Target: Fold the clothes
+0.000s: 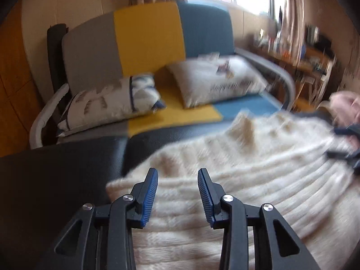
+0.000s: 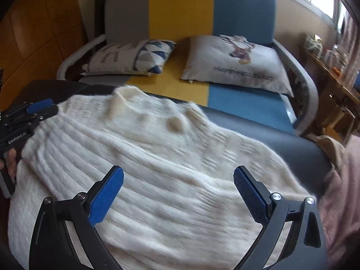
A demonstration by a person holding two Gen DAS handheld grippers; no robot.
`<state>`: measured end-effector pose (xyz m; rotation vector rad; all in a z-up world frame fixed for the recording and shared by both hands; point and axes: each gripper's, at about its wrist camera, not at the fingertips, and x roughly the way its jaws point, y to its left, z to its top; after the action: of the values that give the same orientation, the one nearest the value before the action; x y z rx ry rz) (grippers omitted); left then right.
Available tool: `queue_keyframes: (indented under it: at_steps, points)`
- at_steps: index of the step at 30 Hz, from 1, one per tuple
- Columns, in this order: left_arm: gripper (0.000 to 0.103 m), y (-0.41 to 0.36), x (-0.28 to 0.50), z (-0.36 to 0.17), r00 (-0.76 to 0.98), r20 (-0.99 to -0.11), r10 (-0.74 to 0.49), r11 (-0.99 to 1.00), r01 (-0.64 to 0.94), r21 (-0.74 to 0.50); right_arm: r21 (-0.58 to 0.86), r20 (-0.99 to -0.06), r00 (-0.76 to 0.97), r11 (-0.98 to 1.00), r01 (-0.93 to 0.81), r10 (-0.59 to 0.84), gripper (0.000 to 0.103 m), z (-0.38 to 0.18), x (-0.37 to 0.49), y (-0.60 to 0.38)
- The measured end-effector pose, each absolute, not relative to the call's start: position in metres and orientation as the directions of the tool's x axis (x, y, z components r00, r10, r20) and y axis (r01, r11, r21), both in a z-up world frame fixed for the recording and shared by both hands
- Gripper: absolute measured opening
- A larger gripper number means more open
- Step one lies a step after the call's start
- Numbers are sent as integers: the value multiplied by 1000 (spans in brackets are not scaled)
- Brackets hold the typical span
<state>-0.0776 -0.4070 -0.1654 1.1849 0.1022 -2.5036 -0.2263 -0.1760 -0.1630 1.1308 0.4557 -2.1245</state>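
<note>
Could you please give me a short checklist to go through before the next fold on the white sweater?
1. Sweater lies spread on the dark table: ok.
2. Left hand-held gripper is open, nothing between its fingers: ok.
3. Right hand-held gripper is open wide over the sweater, nothing gripped: ok.
4. Sweater surface is smooth: not ok, several bumps stand up near the far edge.
5. Pink garment at the right stays apart from the sweater: cannot tell, the two meet at the picture's edge.
6. Sleeves are tucked in: cannot tell.
</note>
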Motion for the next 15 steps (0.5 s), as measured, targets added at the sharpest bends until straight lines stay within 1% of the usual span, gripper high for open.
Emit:
queue_keyframes:
  at_steps: [1, 2, 4, 5, 7, 10, 12, 13, 15]
  points:
    - [39, -408, -80, -170, -560, -771, -303, -928, 359, 104, -2, -841, -399, -737, 676, -364, 100, -170, -234, -164]
    - [39, -409, -79, -170, -572, -765, -297, -929, 358, 93, -14, -857, -401, -764, 646, -323, 100, -179, -242, -154]
    - [39, -410, -79, -166, -573, -765, -293, -928, 364, 82, 73, -853, -375, -793, 605, -364, 101, -193, -257, -132]
    - [38, -410, -76, -161, -579, -761, -292, -924, 375, 69, 84, -846, -377, -793, 603, -376, 101, -193, -259, -128]
    - [38, -403, -63, -150, -608, -738, -292, -926, 374, 58, 55, -850, -389, -794, 606, -356, 101, -186, -255, -131]
    - [38, -389, -45, -140, -646, -701, -302, -934, 349, 81, 47, -826, -412, -775, 630, -384, 100, -166, -234, -130]
    - [38, -382, -38, -147, -635, -709, -307, -938, 330, 110, 41, -818, -420, -767, 640, -394, 100, -160, -219, -125]
    - [38, -383, -41, -156, -606, -732, -312, -936, 330, 125, 36, -821, -421, -770, 637, -386, 100, -161, -215, -121]
    - [39, -385, -46, -168, -582, -751, -313, -933, 334, 130, -25, -862, -420, -803, 595, -284, 100, -181, -218, -115]
